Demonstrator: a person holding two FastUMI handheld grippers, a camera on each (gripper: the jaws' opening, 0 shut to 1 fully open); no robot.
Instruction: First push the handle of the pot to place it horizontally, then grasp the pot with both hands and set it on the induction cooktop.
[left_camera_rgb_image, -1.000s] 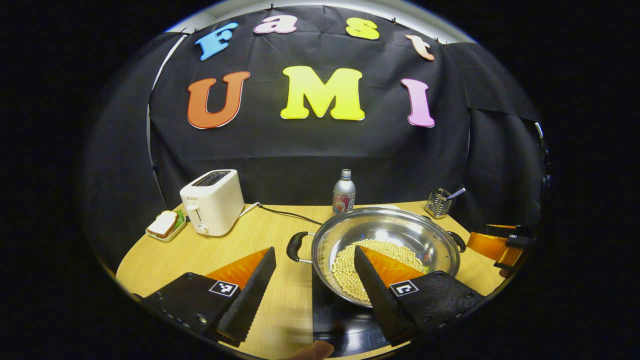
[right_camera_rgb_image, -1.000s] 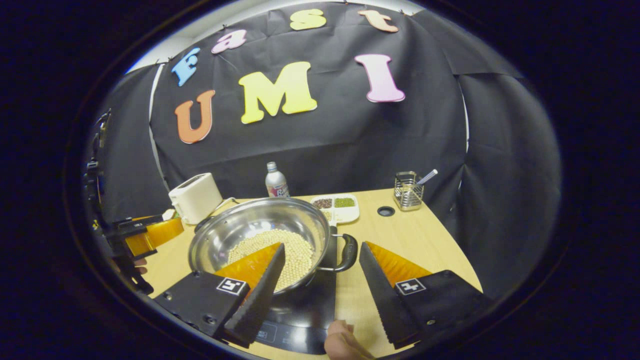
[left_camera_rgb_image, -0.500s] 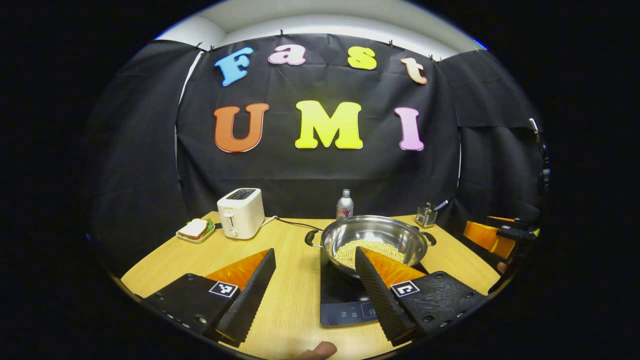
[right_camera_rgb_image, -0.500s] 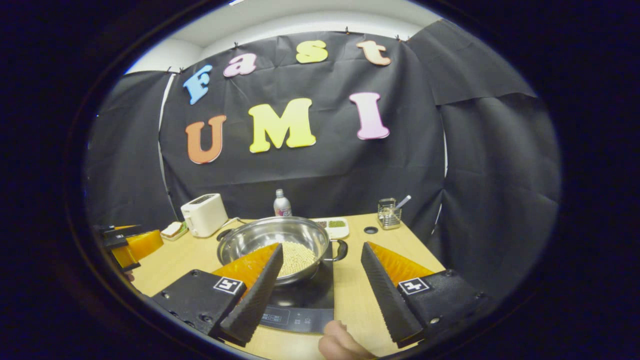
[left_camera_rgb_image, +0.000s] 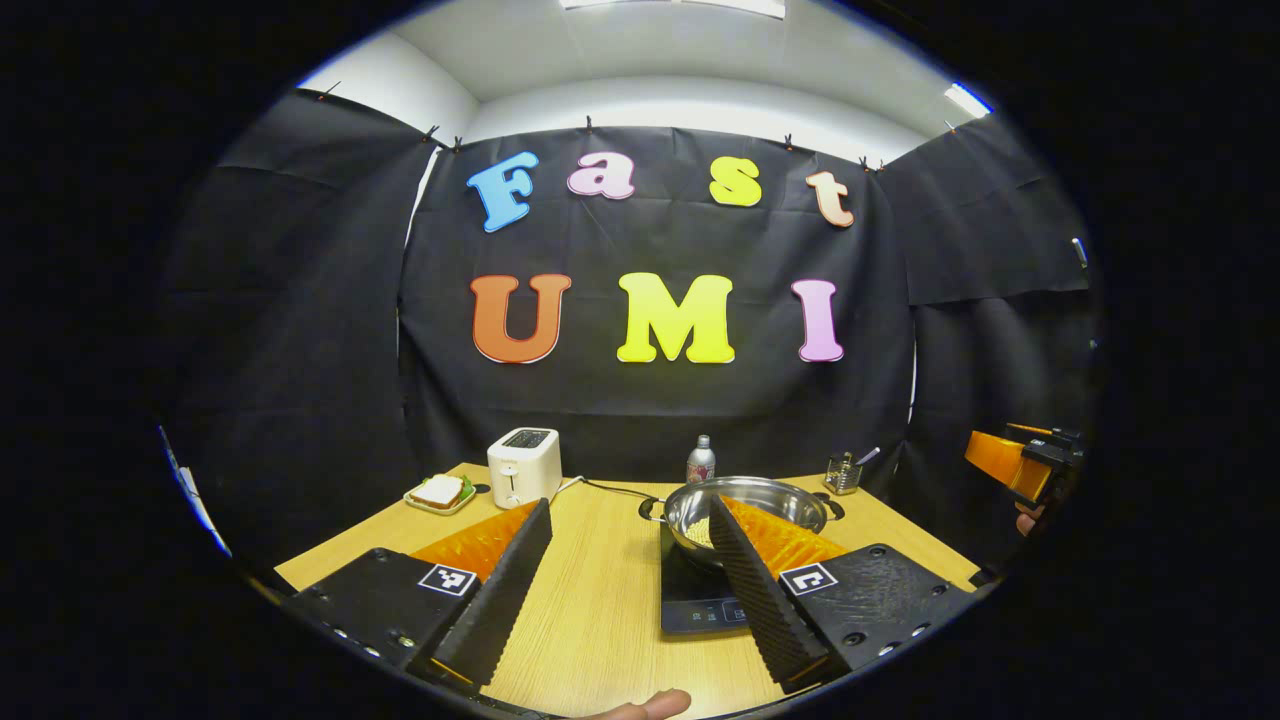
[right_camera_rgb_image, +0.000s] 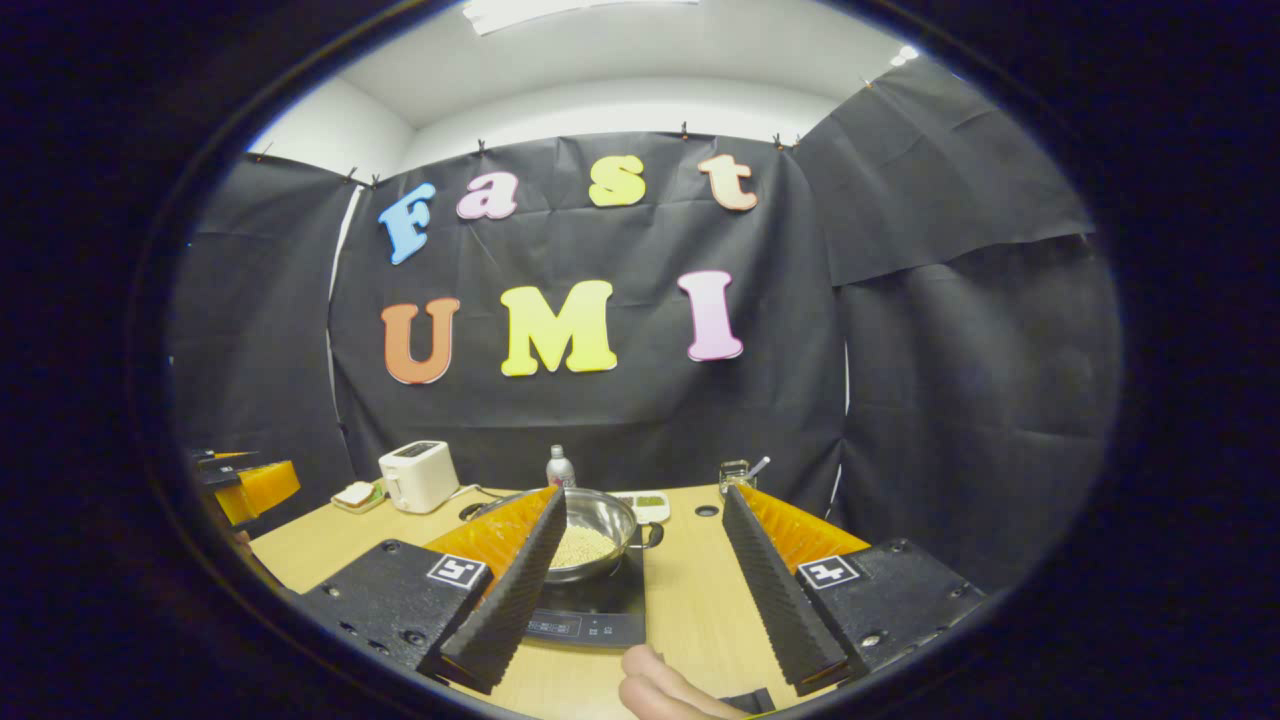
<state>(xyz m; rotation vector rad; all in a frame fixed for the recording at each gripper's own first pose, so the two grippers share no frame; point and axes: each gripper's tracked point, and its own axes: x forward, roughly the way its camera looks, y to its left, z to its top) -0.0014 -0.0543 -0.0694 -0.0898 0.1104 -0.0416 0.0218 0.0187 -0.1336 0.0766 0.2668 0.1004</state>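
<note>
Left gripper (left_camera_rgb_image: 628, 570) was wide open and empty, fingers splayed over bare table (left_camera_rgb_image: 600, 620), touching nothing. Right gripper (right_camera_rgb_image: 645, 575) likewise: wide open, nothing between the fingers, nothing touched.

Pot (left_camera_rgb_image: 748, 503) sat on the induction cooktop (left_camera_rgb_image: 690, 600), holding a layer of pale beans (right_camera_rgb_image: 583, 546). From the left gripper it lay ahead and off to the right, well apart, partly hidden behind that gripper's right finger. From the right gripper it lay ahead and to the left, also well apart, half covered by that gripper's left finger. Pot's two black side handles lined up roughly left-to-right across the table: one (left_camera_rgb_image: 651, 509) pointed toward the left gripper's side, the other (right_camera_rgb_image: 652, 533) toward the right gripper's side. So the handle axis looked horizontal, each gripper nearer its own handle. Neither arm looked clearly nearer the pot.

Judgement: placement looked done, pot resting flat and centred on the cooktop, both grippers clear of it. No further grasp seemed needed; any re-approach would go straight forward and inward to the matching handle.

Other gripper's orange body showed at the far right edge of the left gripper view (left_camera_rgb_image: 1015, 462) and at the far left of the right gripper view (right_camera_rgb_image: 245, 485).

Toaster (left_camera_rgb_image: 524, 466), bottle (left_camera_rgb_image: 700, 460), sandwich plate (left_camera_rgb_image: 440, 492) and utensil holder (left_camera_rgb_image: 843, 474) stood further back, away from the pot.
</note>
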